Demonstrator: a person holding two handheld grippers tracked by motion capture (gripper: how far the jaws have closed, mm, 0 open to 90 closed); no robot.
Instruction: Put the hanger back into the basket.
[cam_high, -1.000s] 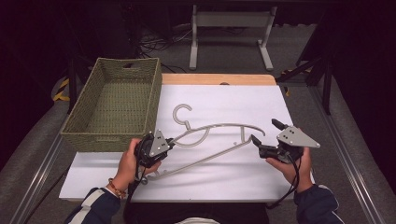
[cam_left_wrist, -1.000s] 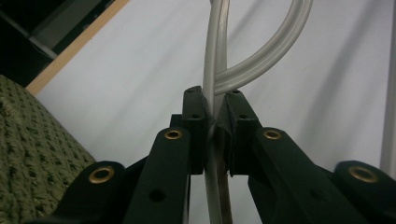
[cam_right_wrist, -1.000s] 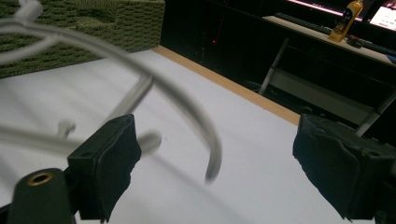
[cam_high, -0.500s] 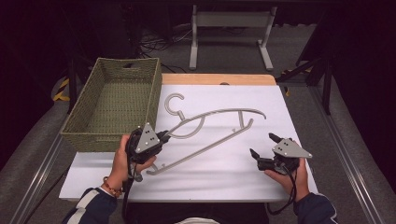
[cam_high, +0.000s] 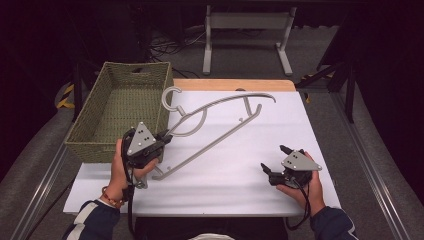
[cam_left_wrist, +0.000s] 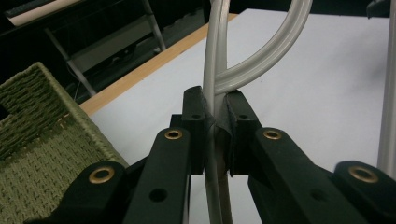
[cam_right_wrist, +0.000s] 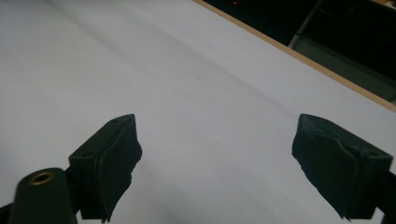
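Note:
A grey clothes hanger slants across the white table, its hook next to the woven basket. My left gripper is shut on the hanger's curved shoulder near the hook; in the left gripper view the black jaws pinch the pale rod. My right gripper stands open near the table's front right, well away from the hanger. The right gripper view has its jaws wide apart over the bare white table with nothing between them.
The green woven basket sits empty at the table's left. A wooden strip runs along the far edge of the table, with a metal stand on the floor beyond. Metal rails flank both sides.
The left gripper has carried the hanger up and to the left, so its hook now lies beside the basket. The right gripper has drawn back toward the front right, open.

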